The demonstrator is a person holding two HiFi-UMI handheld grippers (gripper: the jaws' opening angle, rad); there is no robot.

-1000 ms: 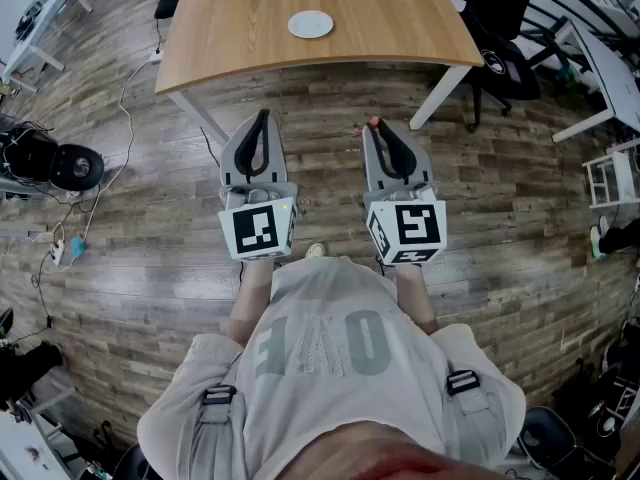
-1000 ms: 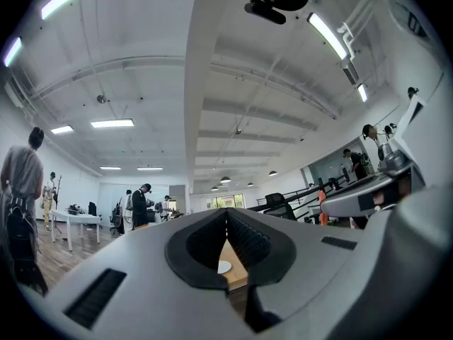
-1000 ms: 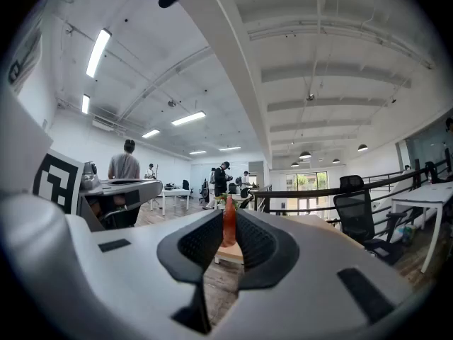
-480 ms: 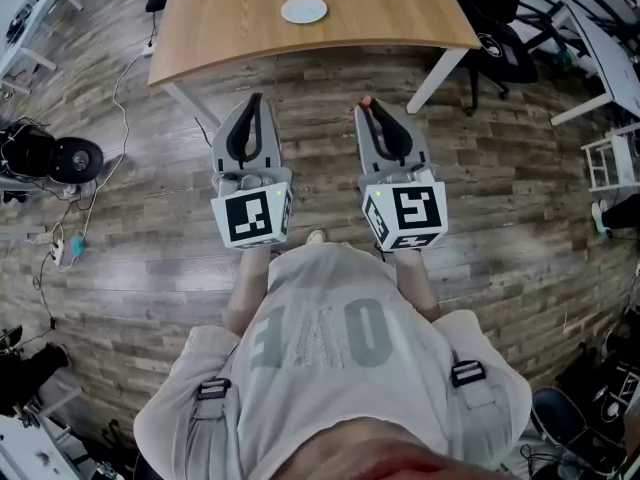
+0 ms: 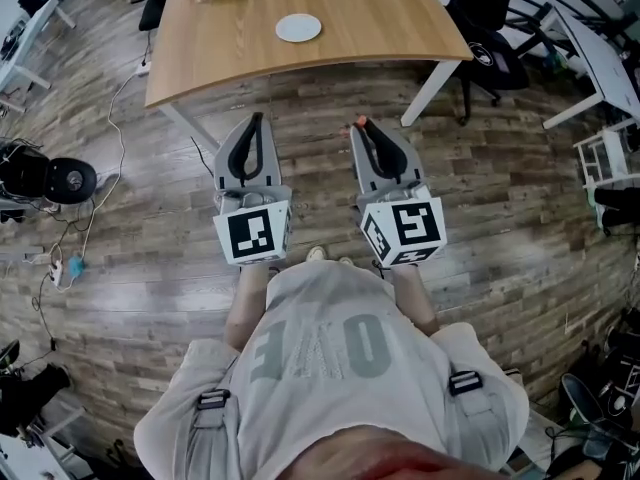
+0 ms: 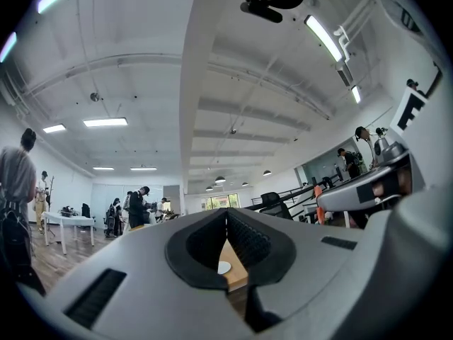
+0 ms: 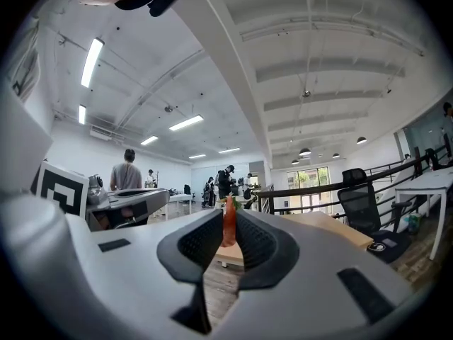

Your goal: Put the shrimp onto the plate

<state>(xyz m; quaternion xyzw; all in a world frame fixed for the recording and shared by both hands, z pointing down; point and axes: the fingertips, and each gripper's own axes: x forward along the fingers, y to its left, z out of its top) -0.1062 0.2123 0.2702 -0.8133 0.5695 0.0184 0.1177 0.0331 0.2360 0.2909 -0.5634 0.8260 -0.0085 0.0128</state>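
Seen from above, a person in a pale shirt [image 5: 330, 368] stands on a wood-plank floor [image 5: 150, 238], holding a grey two-jaw gripper in each hand, both stretched forward over the floor just short of the near edge of a light wooden desk [image 5: 380, 18]. Large faded letters on the shirt appear to read "OVE" from the wearer's side. Each gripper carries a cube with a black-and-white square marker, the left cube [image 5: 253, 233] and the right cube [image 5: 405, 230]; the patterns are codes, not words. The left gripper [image 5: 258, 120] has its jaws pressed together at the tips, and nothing sits between them. The gap behind the tips shows only the desk and the plate beyond. The right gripper [image 5: 362, 128] pinches a small orange-red shrimp [image 7: 228, 218], which stands upright between the ribbed black pads and pokes out above the tips. The white round plate [image 5: 298, 28] lies bare on the desk, about midway along its width and set back from the near edge, well apart from the shrimp. A black office chair [image 5: 490, 28] stands just beside the desk's right edge; a white mark on it is too small to read. In both gripper views, people stand far off in a bright open office.
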